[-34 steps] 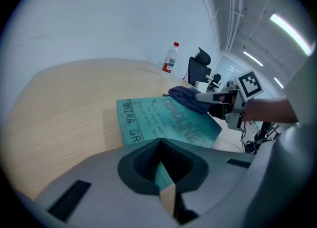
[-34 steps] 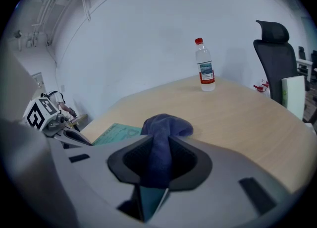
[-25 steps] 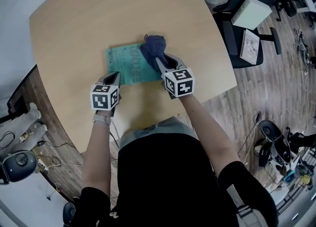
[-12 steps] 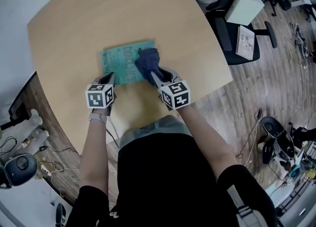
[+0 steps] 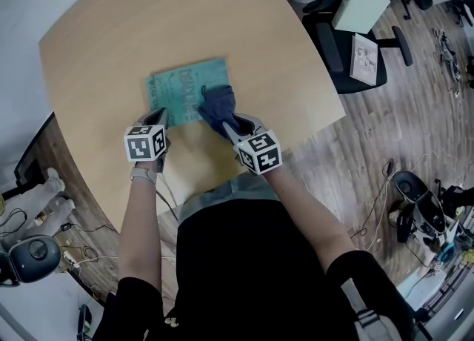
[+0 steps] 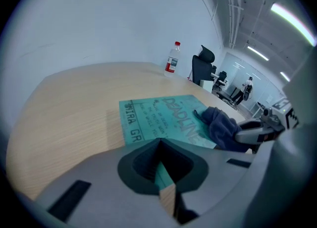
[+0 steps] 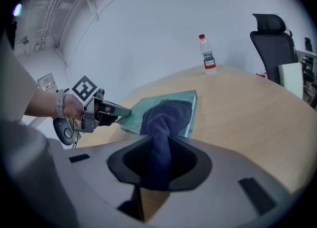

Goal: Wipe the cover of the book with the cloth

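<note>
The teal book [image 5: 178,87] lies flat on the desk [image 5: 111,43], cover up. The left gripper [image 5: 159,116], jaws closed together, rests its tip on the near left corner, apparently to stop the book sliding. The right gripper [image 5: 227,120] clamps the dark blue cloth [image 5: 215,101], whose bunched end sits on the cover's near right part for wiping.

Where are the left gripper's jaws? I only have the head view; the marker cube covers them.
Observer: The left gripper view shows the left gripper shut, tips at the near edge of the book.
Operator: Is the right one really gripping?
Observer: Yes. The right gripper is shut on the cloth; a strip runs back between its jaws.
Operator: Cover text?
Observer: DEADLINE is printed large across it.
</note>
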A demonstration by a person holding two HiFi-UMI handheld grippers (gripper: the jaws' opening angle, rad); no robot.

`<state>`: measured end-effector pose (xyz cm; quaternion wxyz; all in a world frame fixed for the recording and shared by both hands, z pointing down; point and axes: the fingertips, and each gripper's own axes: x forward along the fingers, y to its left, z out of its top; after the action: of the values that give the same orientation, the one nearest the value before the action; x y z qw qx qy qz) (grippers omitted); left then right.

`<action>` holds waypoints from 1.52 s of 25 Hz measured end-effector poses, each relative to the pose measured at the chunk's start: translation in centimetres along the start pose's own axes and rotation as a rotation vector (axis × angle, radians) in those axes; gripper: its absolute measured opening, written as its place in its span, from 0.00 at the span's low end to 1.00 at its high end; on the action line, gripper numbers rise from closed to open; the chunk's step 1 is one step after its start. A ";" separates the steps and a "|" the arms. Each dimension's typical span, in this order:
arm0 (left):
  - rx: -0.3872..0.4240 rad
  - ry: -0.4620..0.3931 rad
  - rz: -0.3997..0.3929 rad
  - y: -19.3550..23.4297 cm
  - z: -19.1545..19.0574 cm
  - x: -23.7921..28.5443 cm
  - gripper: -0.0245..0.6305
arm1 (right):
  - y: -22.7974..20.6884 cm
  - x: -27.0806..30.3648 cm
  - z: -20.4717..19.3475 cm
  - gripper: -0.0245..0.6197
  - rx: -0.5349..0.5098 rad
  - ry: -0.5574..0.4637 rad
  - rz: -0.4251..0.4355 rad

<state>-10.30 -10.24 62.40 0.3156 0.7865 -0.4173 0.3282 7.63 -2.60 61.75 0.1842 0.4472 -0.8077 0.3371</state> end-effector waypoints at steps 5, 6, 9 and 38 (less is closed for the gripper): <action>-0.001 -0.007 0.003 0.0 0.0 0.0 0.07 | 1.0 -0.6 -0.2 0.20 -0.015 0.039 0.006; 0.003 -0.009 0.008 0.0 0.0 0.0 0.07 | 1.1 -0.6 0.0 0.20 -0.022 0.037 0.007; 0.004 -0.019 0.015 -0.2 0.0 -0.1 0.07 | 1.6 -0.4 0.6 0.20 -0.047 0.044 0.011; 0.003 -0.031 -0.025 -0.6 -0.1 -0.2 0.07 | 0.6 7.4 6.7 0.19 0.001 0.195 -0.024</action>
<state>-9.90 -9.79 62.18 0.3117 0.7972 -0.4118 0.3126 3.15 -11.56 61.24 0.2658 0.4222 -0.7802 0.3774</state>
